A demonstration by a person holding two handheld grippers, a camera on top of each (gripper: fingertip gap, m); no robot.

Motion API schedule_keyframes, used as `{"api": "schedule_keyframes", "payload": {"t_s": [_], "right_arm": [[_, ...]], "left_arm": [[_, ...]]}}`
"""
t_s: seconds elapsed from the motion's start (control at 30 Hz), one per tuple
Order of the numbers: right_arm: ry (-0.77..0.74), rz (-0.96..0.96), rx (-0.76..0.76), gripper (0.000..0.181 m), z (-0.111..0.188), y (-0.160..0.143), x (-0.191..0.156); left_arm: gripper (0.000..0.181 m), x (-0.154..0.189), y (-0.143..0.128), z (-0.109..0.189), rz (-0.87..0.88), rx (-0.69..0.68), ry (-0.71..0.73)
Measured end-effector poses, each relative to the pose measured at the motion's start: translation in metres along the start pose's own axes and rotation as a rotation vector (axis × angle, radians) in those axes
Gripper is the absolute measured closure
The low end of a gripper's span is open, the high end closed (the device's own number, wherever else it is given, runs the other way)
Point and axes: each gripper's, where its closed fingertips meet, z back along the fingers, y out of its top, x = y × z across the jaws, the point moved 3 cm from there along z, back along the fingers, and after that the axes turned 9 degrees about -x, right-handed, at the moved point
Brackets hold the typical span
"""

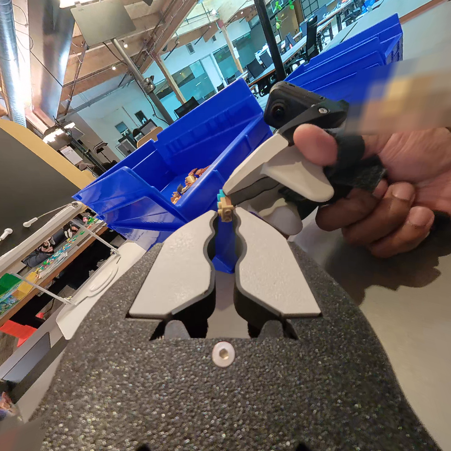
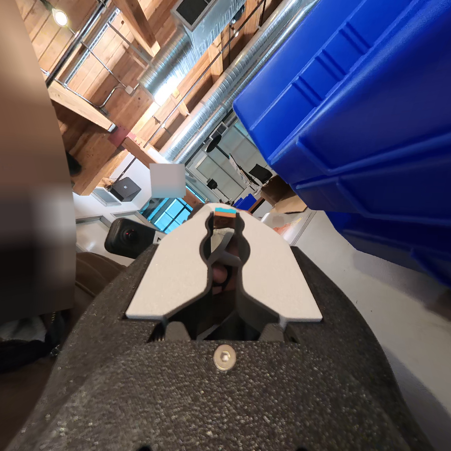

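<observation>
Left wrist view: a small toy-brick assembly (image 1: 225,210), with tan studded bricks below and brown and turquoise pieces above, sits between the tips of both grippers, held in the air in front of the bins. The right gripper (image 1: 228,195), gripped by a person's hand (image 1: 380,195), comes in from the right with its fingers (image 1: 246,170) clenched on the upper part of the assembly. The left gripper (image 1: 225,217) has its own fingers (image 1: 185,263) nearly together, their tips touching the tan base on either side. Right wrist view: the right gripper's fingers (image 2: 180,256) are closed on the brown-and-turquoise piece (image 2: 225,216), with the left gripper's grey fingertip just behind it. Beyond the assembly in the left view, an open blue storage bin (image 1: 151,195) holds a scatter of tan and brown brick pieces (image 1: 188,183); further blue bins (image 1: 341,58) stand behind on the pale desk (image 1: 402,329). No legible writing appears on the bricks or bins.
</observation>
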Motion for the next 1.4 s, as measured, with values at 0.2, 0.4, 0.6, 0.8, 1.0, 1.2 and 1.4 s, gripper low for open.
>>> {"api": "schedule_keyframes", "payload": {"t_s": [0.2,0.4,0.6,0.8,1.0,1.2,1.4], "right_arm": [[0.042,-0.041,-0.056,0.162,-0.002,-0.003,-0.002],[0.002,-0.006,-0.095,0.165,-0.002,-0.006,0.0],[-0.017,0.176,-0.178,0.165,-0.001,-0.009,-0.008],[-0.002,0.208,-0.2,0.165,-0.002,-0.012,-0.009],[0.02,0.237,-0.137,0.165,0.004,-0.003,-0.013],[-0.004,0.296,-0.137,0.165,0.004,-0.004,-0.013],[-0.018,0.343,-0.154,0.165,0.002,-0.009,-0.016]], "left_arm": [[0.171,0.003,0.0,0.0,-0.061,0.009,-0.009],[0.171,0.004,-0.002,0.001,-0.059,0.015,-0.059],[0.17,0.004,0.0,0.006,0.13,0.073,-0.276],[0.17,0.003,-0.002,0.009,0.273,0.093,-0.448],[0.173,-0.009,0.005,0.015,0.446,0.181,-0.54],[0.174,-0.039,0.031,0.007,0.295,0.133,-0.345],[0.167,-0.091,0.069,-0.047,0.248,-0.097,-0.234]]}}
